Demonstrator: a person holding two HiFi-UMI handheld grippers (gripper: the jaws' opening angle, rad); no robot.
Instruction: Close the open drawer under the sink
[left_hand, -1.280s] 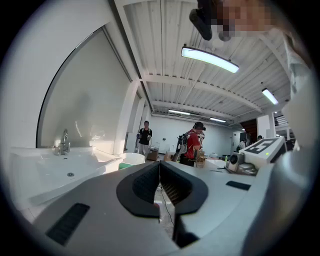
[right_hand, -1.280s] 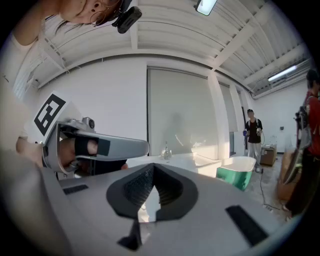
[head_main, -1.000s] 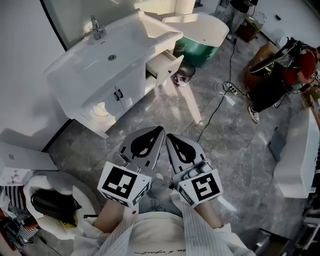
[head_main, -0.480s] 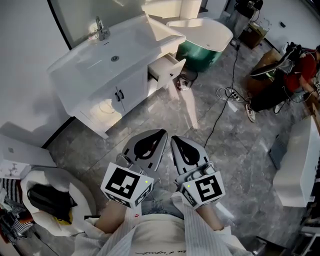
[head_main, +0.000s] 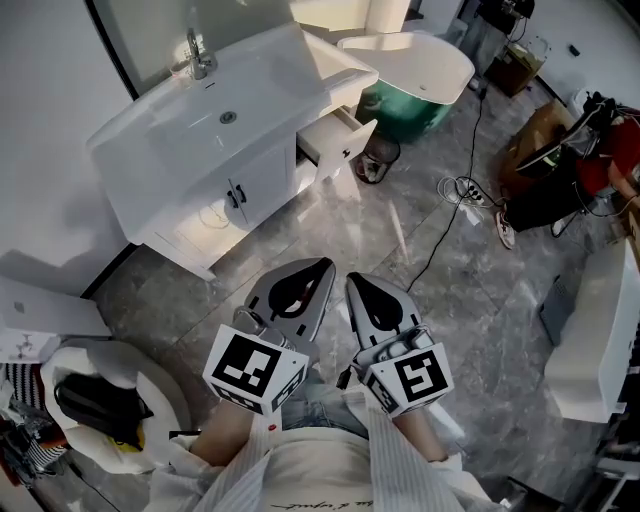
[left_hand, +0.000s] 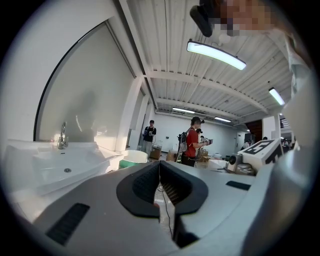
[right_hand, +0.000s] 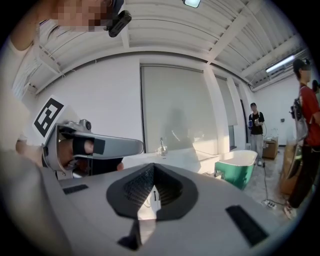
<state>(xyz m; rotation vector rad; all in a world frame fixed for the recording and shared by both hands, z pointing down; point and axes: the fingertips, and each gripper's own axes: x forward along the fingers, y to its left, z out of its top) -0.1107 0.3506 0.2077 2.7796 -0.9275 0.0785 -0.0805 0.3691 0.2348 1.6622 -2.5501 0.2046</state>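
A white sink cabinet stands at the upper left of the head view, with its side drawer pulled open toward the floor. Both grippers hang low in the middle, well short of the drawer. The left gripper is shut with nothing in it, and the right gripper beside it is shut and empty too. In the left gripper view the jaws meet and the sink lies to the left. The right gripper view shows its shut jaws pointing at the sink.
A green and white bathtub stands behind the drawer, with a small bin beside it. A cable and power strip cross the grey floor. A person in red is at the right. A white bag sits at lower left.
The grippers stay shut and side by side, shifted only slightly in the picture. The drawer is still open.
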